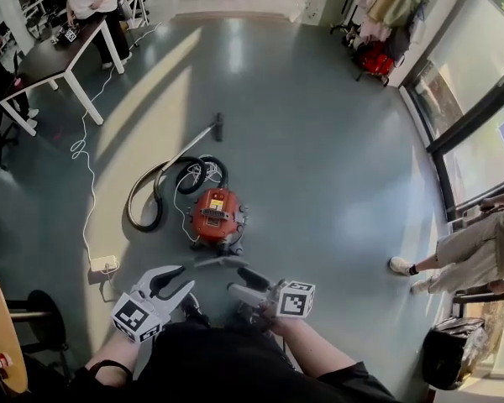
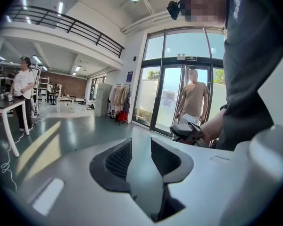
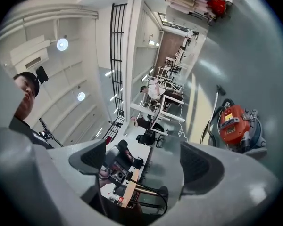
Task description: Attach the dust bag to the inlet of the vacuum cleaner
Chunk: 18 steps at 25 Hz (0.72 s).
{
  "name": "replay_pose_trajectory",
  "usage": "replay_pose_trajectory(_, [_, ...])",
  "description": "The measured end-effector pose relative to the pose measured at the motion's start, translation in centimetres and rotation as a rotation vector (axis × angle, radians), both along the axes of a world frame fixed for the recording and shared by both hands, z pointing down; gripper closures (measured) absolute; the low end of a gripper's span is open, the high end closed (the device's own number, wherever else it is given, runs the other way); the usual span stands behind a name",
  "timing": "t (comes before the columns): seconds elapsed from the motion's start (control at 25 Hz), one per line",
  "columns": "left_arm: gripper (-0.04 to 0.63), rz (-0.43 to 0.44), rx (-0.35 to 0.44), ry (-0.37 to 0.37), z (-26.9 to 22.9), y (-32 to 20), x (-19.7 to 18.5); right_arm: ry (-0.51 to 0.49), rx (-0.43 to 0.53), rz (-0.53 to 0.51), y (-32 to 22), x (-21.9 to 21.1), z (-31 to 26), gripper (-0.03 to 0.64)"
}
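The left gripper (image 1: 185, 277) and the right gripper (image 1: 235, 280) are held side by side, close in front of the body and pointed away from it. The left forearm (image 1: 116, 353) and the right forearm (image 1: 323, 349) are seen bare below dark sleeves. The left gripper's jaws are set slightly apart, with nothing gripped between them. The right gripper's jaws are spread wider, and nothing is clasped there either. The fingertips of the two grippers are kept near each other but not touching.
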State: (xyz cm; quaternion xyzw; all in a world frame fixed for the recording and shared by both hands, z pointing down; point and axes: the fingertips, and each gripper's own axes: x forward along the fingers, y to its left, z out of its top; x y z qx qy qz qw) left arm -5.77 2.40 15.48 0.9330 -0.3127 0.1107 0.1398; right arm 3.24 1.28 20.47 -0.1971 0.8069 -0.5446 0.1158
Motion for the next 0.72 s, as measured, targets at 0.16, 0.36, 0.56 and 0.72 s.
replay_pose_trajectory(0.16, [0.453, -0.033, -0.009, 0.011, -1.5, 2.8, 0.1, -0.003, 0.018, -0.021, 1.7, 0.4, -0.3, 0.153])
replay_pose_trajectory(0.36, [0.454, -0.017, -0.006, 0.015, -1.8, 4.7, 0.3, 0.002, 0.051, 0.01, 2.3, 2.0, -0.5, 0.172])
replay_pose_trajectory(0.56, [0.457, 0.06, 0.017, 0.06, -2.5, 6.5, -0.7, 0.025, 0.072, 0.106, 4.3, 1.1, -2.2, 0.187])
replay_pose_trajectory(0.72, [0.462, 0.119, 0.051, 0.082, -3.4, 8.5, -3.0, 0.036, 0.108, 0.173, 5.7, -1.3, -4.6, 0.19])
